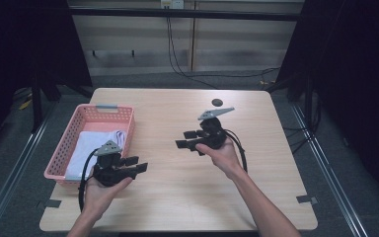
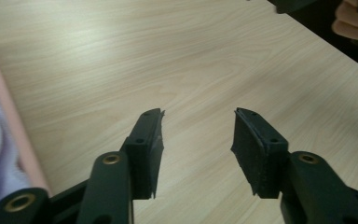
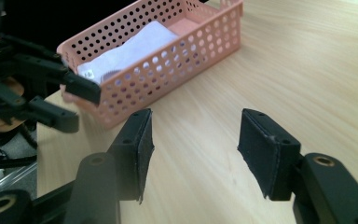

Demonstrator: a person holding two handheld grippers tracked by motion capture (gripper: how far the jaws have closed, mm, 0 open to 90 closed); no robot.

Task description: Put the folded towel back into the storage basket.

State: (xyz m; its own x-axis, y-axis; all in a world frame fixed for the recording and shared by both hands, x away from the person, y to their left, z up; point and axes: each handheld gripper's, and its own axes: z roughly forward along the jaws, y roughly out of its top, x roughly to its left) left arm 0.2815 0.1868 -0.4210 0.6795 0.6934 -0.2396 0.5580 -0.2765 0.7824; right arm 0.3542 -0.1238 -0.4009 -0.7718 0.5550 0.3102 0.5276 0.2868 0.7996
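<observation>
Cloth: a folded white cloth of soft fabric (image 1: pixel 94 144) lay inside the pink perforated plastic basket (image 1: pixel 74 132) at the left of the high view; in the right gripper view it sat at the upper left (image 3: pixel 135 49), with a small tag at its near corner.
Handling: judged light, limp and not fragile; it would likely sag and unfold if lifted by one edge, so a pinch on the thick folded edge or on a bunched middle part seemed the safest hold.
Basket: thin rigid walls full of round holes, a grey handle strip on its far end; it looked light enough to slide if nudged.
Left gripper: the black two-jaw left gripper (image 1: pixel 139 165) was held at the lower left of the high view, just beside the basket's near corner, pointing toward the centre; its jaws stood apart with nothing between them, bare wood below in its own view (image 2: pixel 196 140).
Right gripper: the black right gripper (image 1: pixel 186 138) was at mid-frame, aimed left toward the basket, jaws apart and empty (image 3: pixel 193 149).
Pads: flat, dark, rubbery faces with slightly frayed edges.
Table: pale wood-grain laminate tabletop (image 1: pixel 187 197), smooth and matt.
</observation>
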